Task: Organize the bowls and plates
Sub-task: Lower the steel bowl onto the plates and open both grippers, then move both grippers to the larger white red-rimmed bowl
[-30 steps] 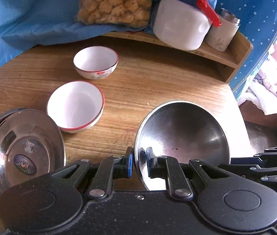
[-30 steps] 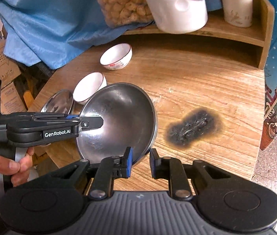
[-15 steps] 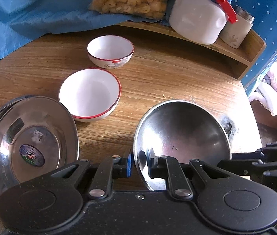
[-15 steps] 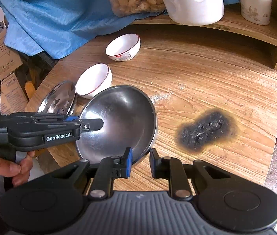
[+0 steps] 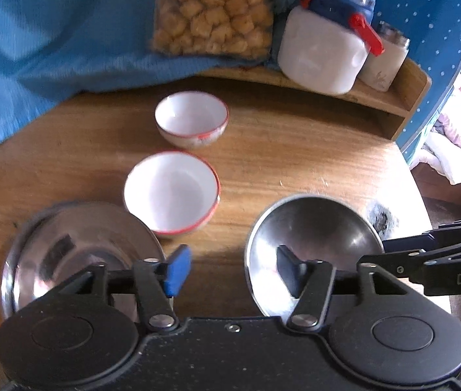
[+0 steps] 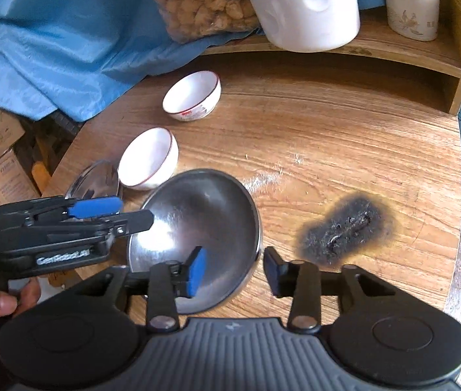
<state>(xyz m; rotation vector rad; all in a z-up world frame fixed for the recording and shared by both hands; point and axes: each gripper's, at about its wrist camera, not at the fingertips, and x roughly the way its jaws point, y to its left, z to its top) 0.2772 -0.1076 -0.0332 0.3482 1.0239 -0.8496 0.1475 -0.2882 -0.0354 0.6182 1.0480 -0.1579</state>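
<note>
From your left wrist camera: your left gripper (image 5: pixel 230 270) is opening, its pads straddling the steel bowl (image 5: pixel 312 228) rim without pressing. The steel plate (image 5: pixel 77 254) and two white bowls (image 5: pixel 171 192) sit unstacked.

From your right wrist camera: your right gripper (image 6: pixel 232 268) is opening too, the bowl's rim loose between its pads on the wooden table (image 6: pixel 328 130). Stacking looks mostly undone.

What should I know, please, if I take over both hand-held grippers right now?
Left hand-held gripper: jaws opening, straddling the steel bowl's rim, not pressing.
Right hand-held gripper: the same on the bowl's near rim.
The steel bowl sits on the wooden table, beside the burn mark.
Left: steel plate and two separate red-rimmed white bowls, near and far.
</note>
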